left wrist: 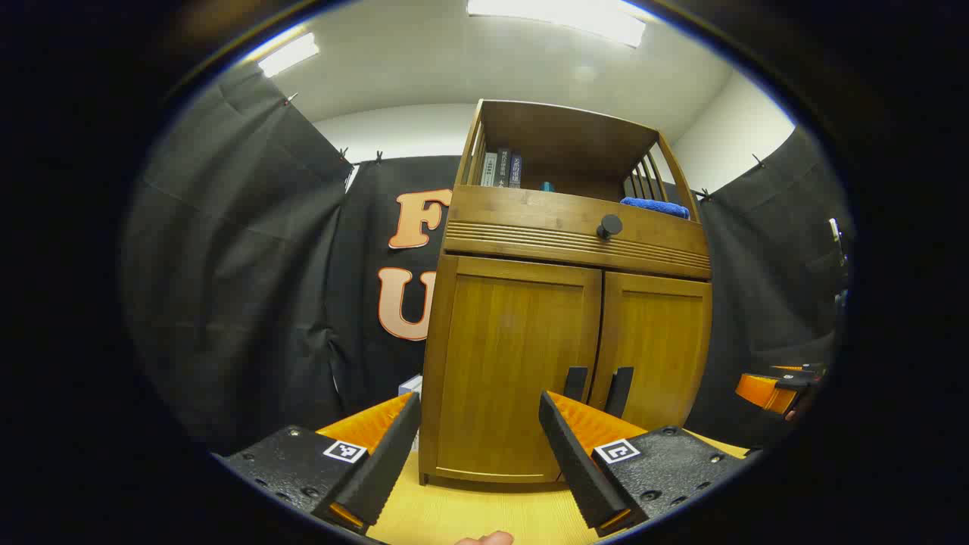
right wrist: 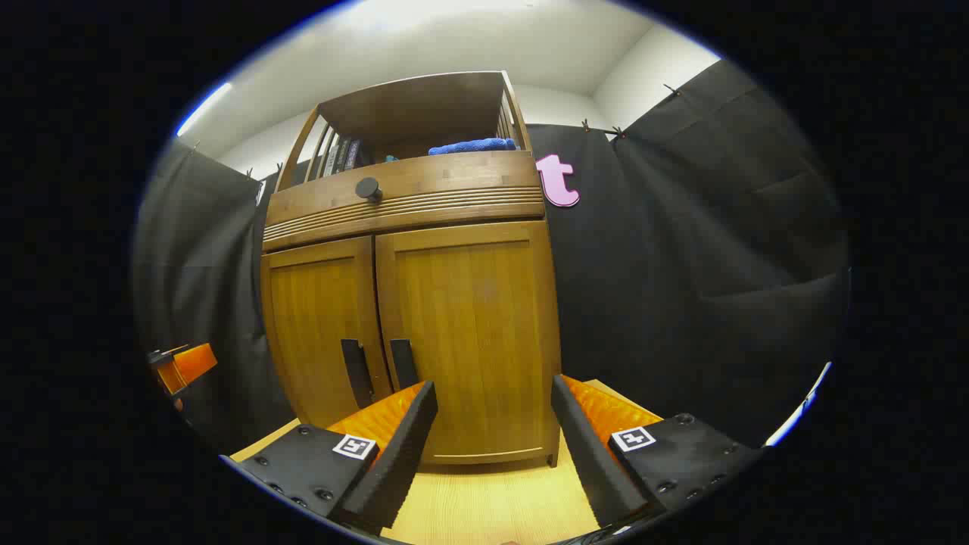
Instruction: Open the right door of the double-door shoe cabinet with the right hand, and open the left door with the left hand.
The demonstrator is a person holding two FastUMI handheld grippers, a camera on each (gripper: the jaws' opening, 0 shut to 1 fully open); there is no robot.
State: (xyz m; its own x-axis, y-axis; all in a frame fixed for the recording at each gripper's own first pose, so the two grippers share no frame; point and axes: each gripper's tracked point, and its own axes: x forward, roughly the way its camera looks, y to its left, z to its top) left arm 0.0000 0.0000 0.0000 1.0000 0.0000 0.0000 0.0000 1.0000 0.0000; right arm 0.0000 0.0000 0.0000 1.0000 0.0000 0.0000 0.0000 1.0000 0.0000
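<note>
Ribbed wooden tabletop (right wrist: 492, 499) under grained shoe cabinet (right wrist: 462, 318)

Left gripper (left wrist: 479, 428) jaws apart, facing closed shoe cabinet (left wrist: 568, 333) doors
</note>
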